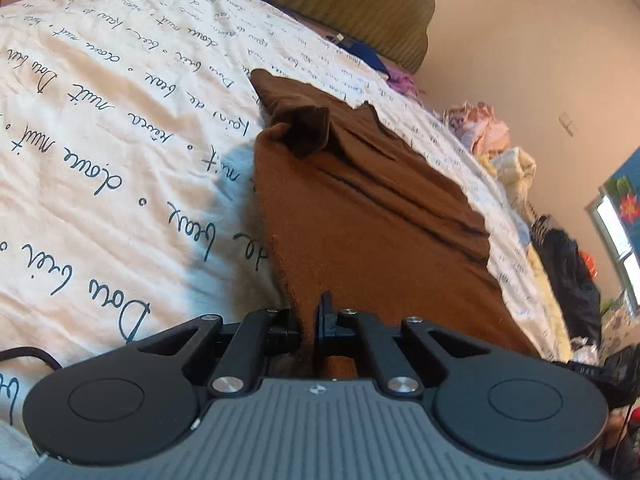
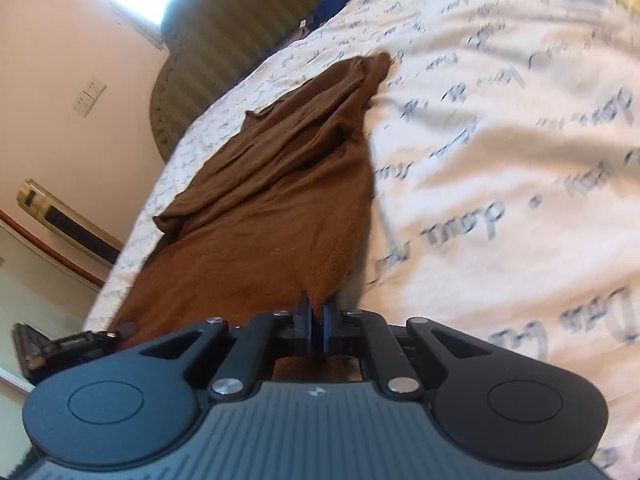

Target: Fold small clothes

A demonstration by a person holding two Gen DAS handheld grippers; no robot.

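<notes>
**Bed with script-printed cover carries the brown garment**

White bedding printed with dark handwriting lies under a brown garment, stretched lengthwise and creased along its far end. Left hand-held gripper pinches the garment's near edge; right hand-held gripper is clamped on another near corner. Heaped clothes sit along the bed's far side.
</notes>
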